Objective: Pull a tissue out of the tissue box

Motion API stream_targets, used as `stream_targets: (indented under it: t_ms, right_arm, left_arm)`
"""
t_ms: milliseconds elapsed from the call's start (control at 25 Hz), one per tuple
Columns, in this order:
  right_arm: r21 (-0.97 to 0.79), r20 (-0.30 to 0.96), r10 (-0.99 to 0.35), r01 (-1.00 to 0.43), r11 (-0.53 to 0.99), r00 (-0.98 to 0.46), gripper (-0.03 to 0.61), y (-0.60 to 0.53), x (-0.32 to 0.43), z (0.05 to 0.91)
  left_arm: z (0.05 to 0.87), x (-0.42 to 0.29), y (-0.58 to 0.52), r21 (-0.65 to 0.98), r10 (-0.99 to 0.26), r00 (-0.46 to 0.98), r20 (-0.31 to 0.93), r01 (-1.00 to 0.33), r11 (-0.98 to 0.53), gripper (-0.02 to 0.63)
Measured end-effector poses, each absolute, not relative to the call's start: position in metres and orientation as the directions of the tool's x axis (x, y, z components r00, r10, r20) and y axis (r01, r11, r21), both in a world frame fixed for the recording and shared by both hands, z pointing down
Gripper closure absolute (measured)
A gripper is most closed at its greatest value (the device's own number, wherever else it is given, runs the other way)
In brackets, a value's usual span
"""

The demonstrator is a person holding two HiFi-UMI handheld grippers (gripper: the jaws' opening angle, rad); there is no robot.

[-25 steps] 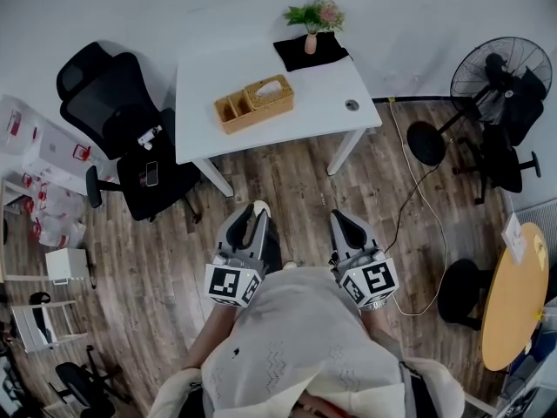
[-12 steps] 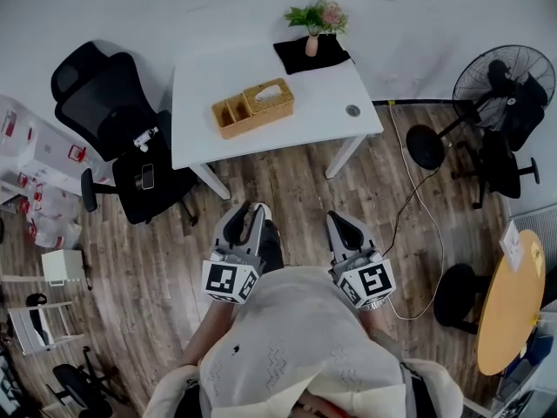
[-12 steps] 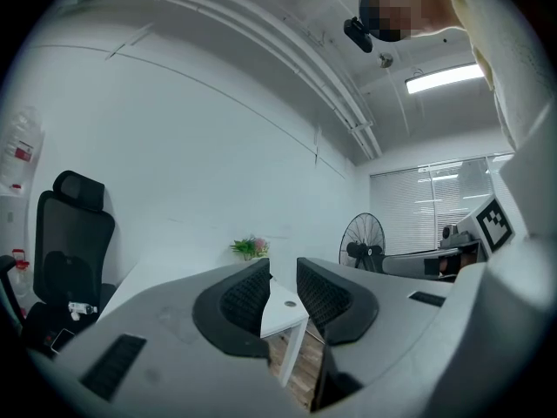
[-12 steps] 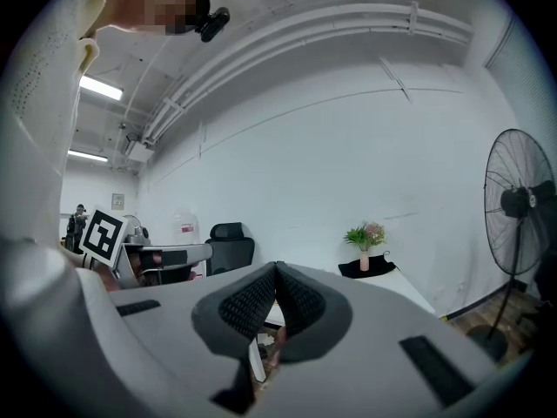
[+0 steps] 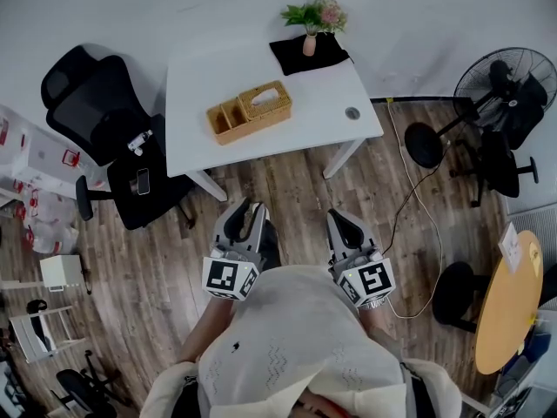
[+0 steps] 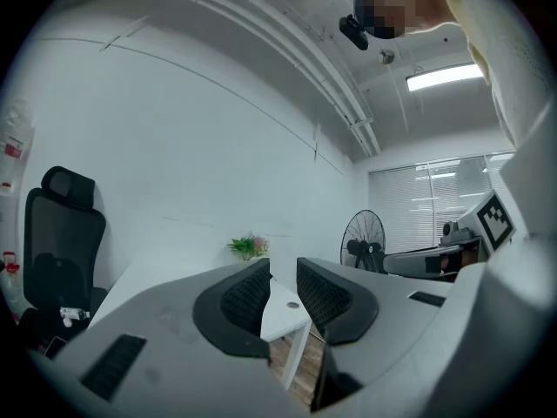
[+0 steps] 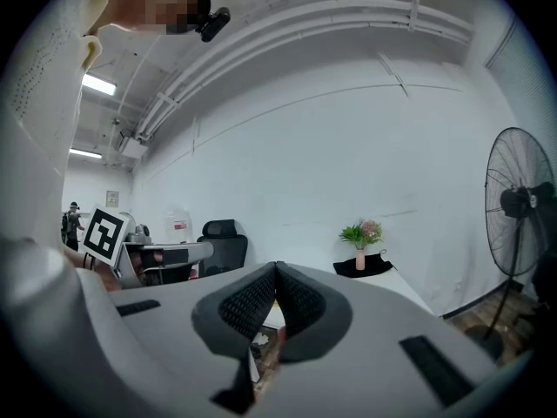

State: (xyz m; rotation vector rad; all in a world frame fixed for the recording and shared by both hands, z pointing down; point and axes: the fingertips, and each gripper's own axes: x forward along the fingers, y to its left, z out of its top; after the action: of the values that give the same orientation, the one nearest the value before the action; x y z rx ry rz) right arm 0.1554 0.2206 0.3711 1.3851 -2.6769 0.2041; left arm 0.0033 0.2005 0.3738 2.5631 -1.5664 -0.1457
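Tissue box: the tan woven rectangular tissue box (image 5: 266,103) sits near the middle of the white rectangular table (image 5: 326,120), well ahead of us. An open woven tray of the same tan (image 5: 224,121) is joined to its left.
Tissue: a tuft of white tissue (image 5: 268,95) stands out of the top slot, so we have something to pinch.
Left gripper: our left gripper (image 5: 248,212) hangs low before our body over the wood-plank floor (image 5: 287,185), well apart from the table. Its jaws stand a narrow gap apart with nothing between them.
Right gripper: our right gripper (image 5: 341,223) is level beside it, jaws pressed together at the tips and empty.
Why held so: both point toward the table, carried idle, we judge, because the reach has not begun.
Stage: no part of the pull is done yet.
Next move: we would need to close on the table, open one gripper over the tuft, and perhaps steady the box, since a light box may lift with the tissue.
Surroundings: a small pink vase of greenery (image 5: 311,26), a black office chair (image 5: 96,103) and a black standing fan (image 5: 509,77) stand off our line to the box.
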Motion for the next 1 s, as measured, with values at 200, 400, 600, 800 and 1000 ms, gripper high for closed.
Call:
stream_targets:
  t_ms: [200,400,600,800,1000]
  right_arm:
    - [-0.045,0.177,-0.802,-0.819,0.572,-0.57,0.578,0.195,0.15,0.372]
    - [-0.045,0.187,-0.8,-0.819,0.573,-0.57,0.578,0.169,0.144,0.374]
    - [-0.05,0.201,-0.801,-0.822,0.567,-0.564,0.578,0.145,0.136,0.38]
    - [-0.062,0.215,-0.794,-0.819,0.57,-0.568,0.578,0.119,0.129,0.386]
    - [-0.055,0.223,-0.78,-0.806,0.589,-0.585,0.578,0.095,0.119,0.386]
  left_arm:
    - [0.375,-0.004,0.175,0.162,-0.891,0.454,-0.002,-0.879,-0.449,0.518]
    - [0.378,-0.01,0.151,0.172,-0.891,0.454,0.004,-0.878,-0.447,0.518]
    - [0.387,-0.018,0.129,0.189,-0.888,0.459,0.019,-0.874,-0.448,0.518]
    - [0.392,-0.021,0.103,0.202,-0.887,0.462,0.029,-0.871,-0.447,0.518]
    - [0.396,-0.023,0.084,0.212,-0.887,0.46,0.04,-0.871,-0.442,0.518]
